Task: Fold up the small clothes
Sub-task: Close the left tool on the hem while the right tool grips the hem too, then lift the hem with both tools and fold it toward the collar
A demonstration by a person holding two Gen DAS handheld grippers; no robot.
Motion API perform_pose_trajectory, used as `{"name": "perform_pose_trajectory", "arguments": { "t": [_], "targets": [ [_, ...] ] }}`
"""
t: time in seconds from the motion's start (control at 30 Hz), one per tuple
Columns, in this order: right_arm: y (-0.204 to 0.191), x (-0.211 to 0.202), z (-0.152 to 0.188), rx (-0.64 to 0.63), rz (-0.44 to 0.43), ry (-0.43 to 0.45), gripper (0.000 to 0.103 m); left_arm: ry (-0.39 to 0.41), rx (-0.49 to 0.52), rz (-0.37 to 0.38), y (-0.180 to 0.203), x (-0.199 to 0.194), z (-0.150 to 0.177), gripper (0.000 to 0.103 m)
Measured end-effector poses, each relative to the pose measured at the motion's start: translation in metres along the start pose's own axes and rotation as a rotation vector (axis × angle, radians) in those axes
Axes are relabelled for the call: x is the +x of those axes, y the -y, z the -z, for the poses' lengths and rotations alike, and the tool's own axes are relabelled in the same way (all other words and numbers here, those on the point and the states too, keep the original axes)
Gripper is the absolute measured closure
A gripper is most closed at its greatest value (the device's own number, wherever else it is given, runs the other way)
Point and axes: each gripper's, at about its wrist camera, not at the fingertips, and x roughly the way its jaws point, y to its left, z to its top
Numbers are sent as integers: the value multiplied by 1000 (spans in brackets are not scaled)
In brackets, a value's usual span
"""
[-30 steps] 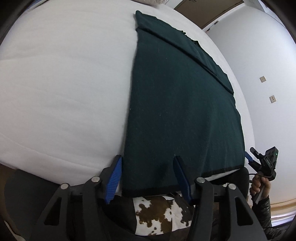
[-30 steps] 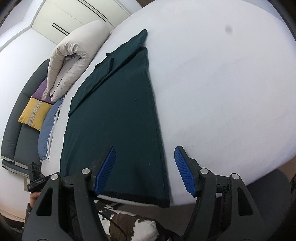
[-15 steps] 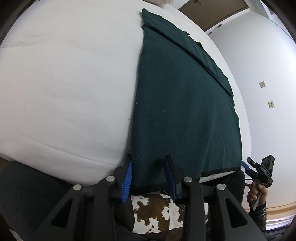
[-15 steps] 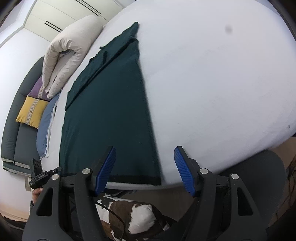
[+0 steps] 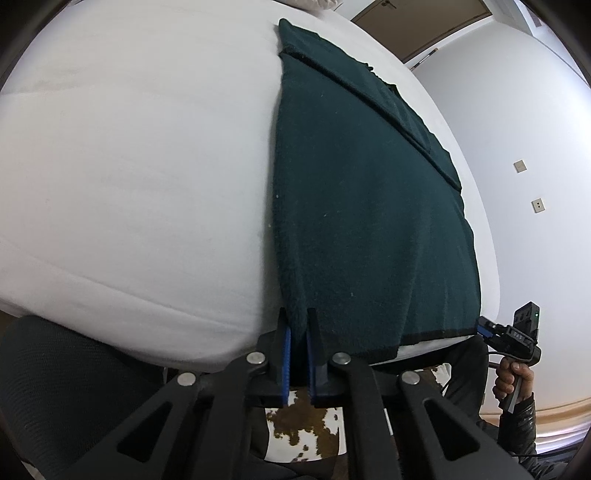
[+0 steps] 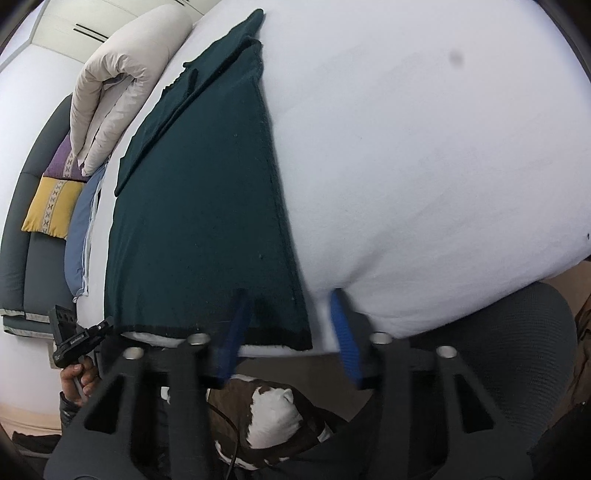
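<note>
Presently, a dark green garment (image 5: 369,206) is laid flat on a white bed (image 5: 129,166), its near hem at the bed's edge, and no container is seen. The left gripper (image 5: 298,328) has just been closing and is clamped on the garment's near left corner. The right gripper (image 6: 291,317) has likewise been closing, its blurred pads straddling the near right corner without yet pressing it.

White bed (image 5: 129,184) fills the centre, evenly lit. At eleven o'clock in the right view, a folded cream duvet (image 6: 122,70); at nine, a grey sofa (image 6: 22,258) with yellow cushion (image 6: 51,210). At one o'clock in the left view, a brown door (image 5: 424,22); at three, a white wall (image 5: 524,122) with two switch plates (image 5: 519,166).
</note>
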Motion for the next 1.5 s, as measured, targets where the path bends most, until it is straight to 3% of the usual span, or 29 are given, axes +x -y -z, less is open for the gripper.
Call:
{"name": "perform_pose_trajectory", "arguments": {
  "t": [0.03, 0.23, 0.6, 0.9, 1.13, 1.5],
  "targets": [
    [1, 1, 1, 4, -6, -7, 84, 2, 2, 4, -2, -2, 0, 96],
    [-2, 6, 7, 15, -68, 6, 96, 23, 8, 20, -2, -9, 5, 96],
    [-22, -17, 3, -26, -90, 95, 98, 116, 33, 44, 7, -38, 9, 98],
    [-69, -45, -19, -107, -150, 170, 98, 173, -4, 109, 19, -57, 0, 98],
    [-97, -65, -56, -134, -195, 237, 98, 230, -6, 186, 36, -72, -27, 98],
    [-131, -79, -153, -151, -232, 331, 98, 296, -26, 256, 53, -69, -106, 98]
  ]
}}
